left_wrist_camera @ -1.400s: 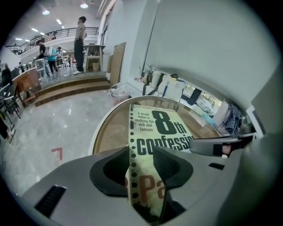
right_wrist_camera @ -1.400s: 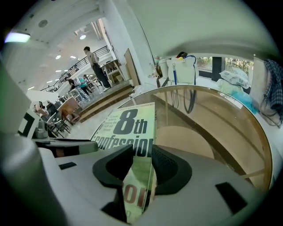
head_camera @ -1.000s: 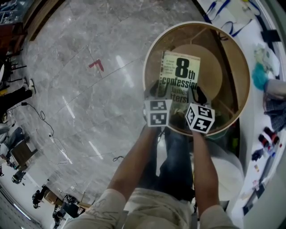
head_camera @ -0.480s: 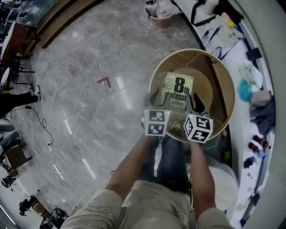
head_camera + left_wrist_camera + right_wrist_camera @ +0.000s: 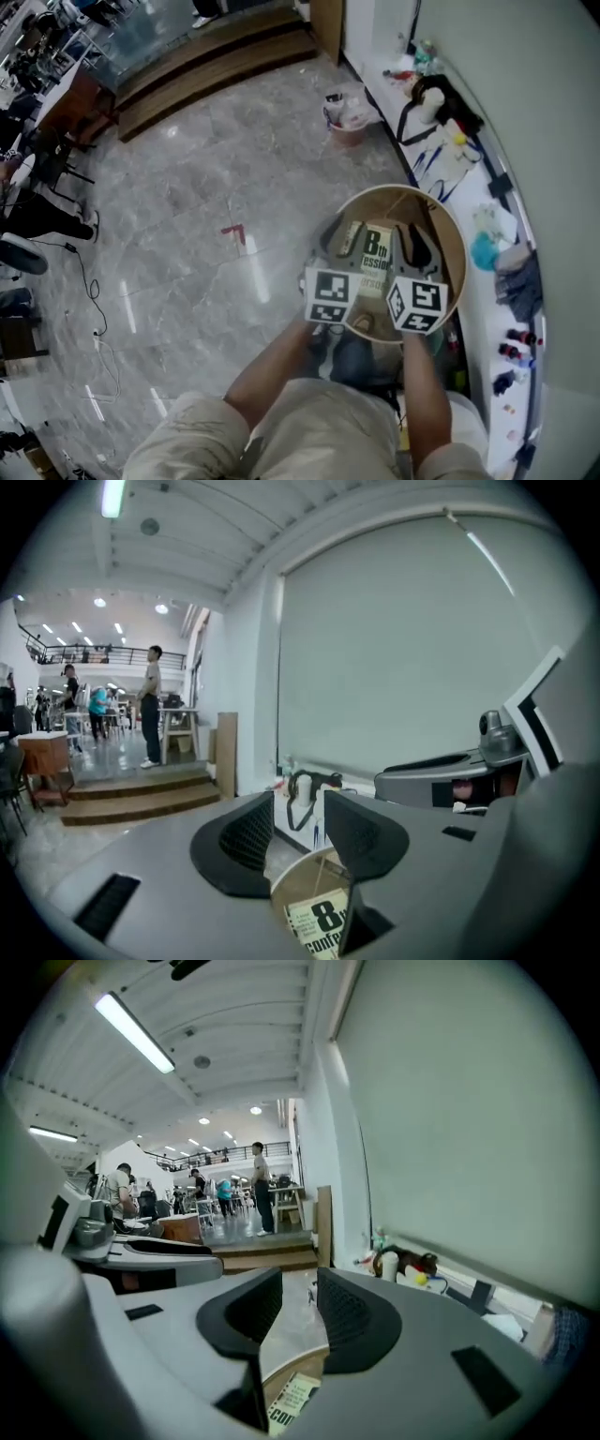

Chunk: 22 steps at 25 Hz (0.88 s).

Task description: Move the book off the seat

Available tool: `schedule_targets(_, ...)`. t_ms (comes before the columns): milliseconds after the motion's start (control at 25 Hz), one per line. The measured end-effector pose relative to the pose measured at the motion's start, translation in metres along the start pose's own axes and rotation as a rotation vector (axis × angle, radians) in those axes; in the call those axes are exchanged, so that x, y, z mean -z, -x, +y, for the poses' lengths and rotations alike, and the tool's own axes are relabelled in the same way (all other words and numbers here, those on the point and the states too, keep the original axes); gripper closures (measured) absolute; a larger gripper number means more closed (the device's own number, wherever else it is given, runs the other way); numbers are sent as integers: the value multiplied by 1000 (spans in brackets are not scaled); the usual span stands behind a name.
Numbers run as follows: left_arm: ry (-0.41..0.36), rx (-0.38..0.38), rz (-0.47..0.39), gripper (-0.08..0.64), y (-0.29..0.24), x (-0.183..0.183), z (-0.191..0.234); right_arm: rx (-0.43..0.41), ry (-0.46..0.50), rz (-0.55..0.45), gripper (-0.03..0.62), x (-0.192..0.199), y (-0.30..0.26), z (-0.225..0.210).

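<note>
A book with a pale cover and big black "8th" lies flat on a round wooden seat. Both grippers hang well above it, close to the head camera, side by side. My left gripper is open over the book's left edge and my right gripper is open over its right edge; neither holds anything. In the left gripper view the left gripper frames the book far below. In the right gripper view the right gripper shows a strip of the book under its jaws.
A white counter runs along the wall at the right, strewn with cables, bottles and a teal cloth. A pink bin stands on the marble floor beyond the seat. Wooden steps lie farther back, and people stand in the distance.
Both grippers have risen high off the seat, still side by side and open. The book stays on the seat, now looking smaller and farther below.
</note>
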<state>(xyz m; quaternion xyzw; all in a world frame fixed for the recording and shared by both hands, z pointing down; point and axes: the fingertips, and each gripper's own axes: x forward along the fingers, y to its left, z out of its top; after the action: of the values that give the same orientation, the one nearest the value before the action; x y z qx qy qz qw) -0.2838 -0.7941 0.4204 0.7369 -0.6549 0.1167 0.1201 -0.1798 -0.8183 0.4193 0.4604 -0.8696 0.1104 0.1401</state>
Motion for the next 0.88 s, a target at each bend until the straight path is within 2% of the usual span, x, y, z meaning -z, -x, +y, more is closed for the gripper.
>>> schedule_targets(160,-33,-18,-132,390,31,-69,5,-15,57,-136,472,-72,28,16)
schedule_targets(320,-68,-74,-179,390,52,-116,8,-4,74,-252,472,-123,57,15)
schedule_targets(400,-69,-84,-224,391,63,-141,7,1,92,-278,472,-141,67,16)
schedule_targets(480,-73,-97,-280,430,74,-162,7,7,122,-286,474,-152,71,18)
schedule_targets(520,-75,-105,-304,462,79,-170,7,9,137,-290,481,-155,73,19)
schedule_targets(600,-74,-118,-338,514,88,-182,6,8,133,-281,563,-161,76,21)
schedule_targets(640,-71,-124,-350,534,91,-186,5,-1,112,-268,576,-164,77,22)
schedule_targets(760,-62,-134,-345,558,93,-189,5,-43,65,-266,587,-178,80,28)
schedule_targets(880,-62,-146,-333,558,91,-186,6,-63,108,-286,588,-190,80,39)
